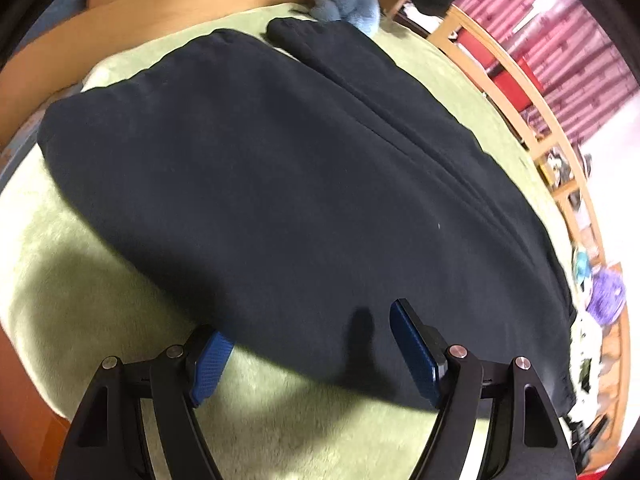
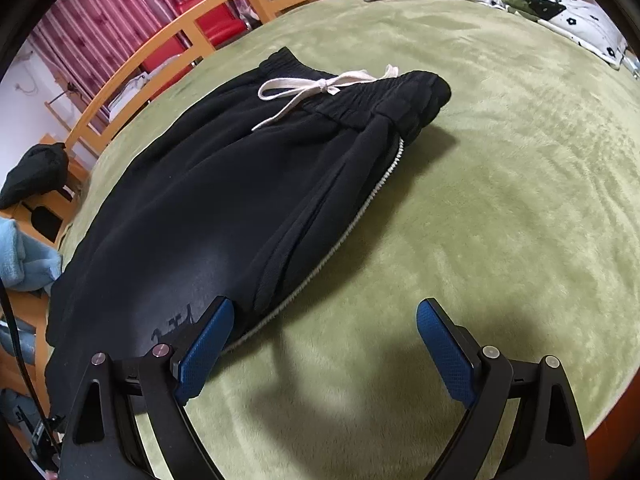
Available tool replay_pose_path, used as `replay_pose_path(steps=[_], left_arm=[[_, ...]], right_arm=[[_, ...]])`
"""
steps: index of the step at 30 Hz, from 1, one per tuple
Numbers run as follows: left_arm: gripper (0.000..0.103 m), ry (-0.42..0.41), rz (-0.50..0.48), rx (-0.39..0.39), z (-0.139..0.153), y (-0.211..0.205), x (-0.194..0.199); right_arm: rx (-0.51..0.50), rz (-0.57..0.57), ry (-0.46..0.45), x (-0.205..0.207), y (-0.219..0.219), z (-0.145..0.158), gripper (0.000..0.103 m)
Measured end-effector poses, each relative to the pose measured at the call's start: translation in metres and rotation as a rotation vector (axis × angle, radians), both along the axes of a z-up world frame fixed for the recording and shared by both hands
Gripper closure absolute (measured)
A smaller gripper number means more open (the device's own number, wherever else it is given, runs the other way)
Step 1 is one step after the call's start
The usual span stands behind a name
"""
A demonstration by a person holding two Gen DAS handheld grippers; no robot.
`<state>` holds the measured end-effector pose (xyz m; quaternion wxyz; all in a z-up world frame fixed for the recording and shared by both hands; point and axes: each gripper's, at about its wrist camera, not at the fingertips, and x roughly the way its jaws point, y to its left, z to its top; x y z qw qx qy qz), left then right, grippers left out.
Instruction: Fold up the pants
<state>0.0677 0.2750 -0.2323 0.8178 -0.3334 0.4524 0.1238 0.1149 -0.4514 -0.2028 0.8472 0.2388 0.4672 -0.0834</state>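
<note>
We see the black pants (image 2: 208, 200) spread flat on the green blanket (image 2: 500, 208), their long axis running from the waistband with its white drawstring (image 2: 320, 92), far ahead of our right gripper (image 2: 324, 344), down toward the legs (image 1: 280, 152) that stretch away in front of our left gripper (image 1: 308, 344). Both grippers stand open and hold nothing. Each straddles the near long edge of the pants, one finger over cloth and the other over bare blanket, so we judge either hand is placed to pinch that edge.
</note>
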Motion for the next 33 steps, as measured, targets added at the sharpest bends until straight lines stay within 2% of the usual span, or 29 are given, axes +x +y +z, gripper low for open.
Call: replay_pose_path(steps=[3,6,7,10,11,12,13,14,17,21,26,33], left_arm=[[0.03,-0.021,0.028,-0.031,-0.002,0.003,0.002],[0.033,-0.032,0.028,-0.017,-0.003,0.001,0.007],[0.036,-0.027,0.037,-0.01,-0.002,0.001,0.01],[0.058,-0.012,0.073,-0.021,0.001,0.006,0.017],[0.072,0.001,0.073,-0.029,0.002,0.008,0.02],[0.084,0.012,0.074,-0.031,0.004,0.011,0.021],[0.087,0.02,0.083,-0.024,0.007,0.013,0.022],[0.089,0.016,0.079,-0.031,0.009,0.016,0.018],[0.092,-0.018,0.057,-0.019,0.029,0.017,0.009],[0.093,-0.074,0.043,0.027,0.063,0.015,-0.004],[0.093,-0.141,0.036,0.016,0.092,0.021,-0.018],[0.093,-0.198,0.001,0.115,0.127,0.01,0.012]], right_arm=[[0.01,0.001,-0.025,0.007,0.003,0.0,0.01],[0.03,0.003,-0.024,0.018,0.008,-0.005,0.011],[0.042,0.008,-0.028,0.02,0.009,-0.006,0.011],[0.067,0.028,-0.038,0.031,0.013,-0.008,0.013],[0.075,0.044,-0.033,0.037,0.015,-0.009,0.02],[0.082,0.058,-0.029,0.042,0.017,-0.01,0.039],[0.087,0.08,-0.022,0.048,0.021,-0.011,0.053],[0.07,0.089,-0.02,0.051,0.024,-0.01,0.071],[0.002,0.093,-0.07,0.047,0.031,0.004,0.08],[0.056,0.076,-0.134,0.032,0.024,0.026,0.084],[0.06,0.09,-0.166,0.014,0.02,0.049,0.085],[-0.011,0.166,-0.213,0.034,0.037,0.093,0.085]])
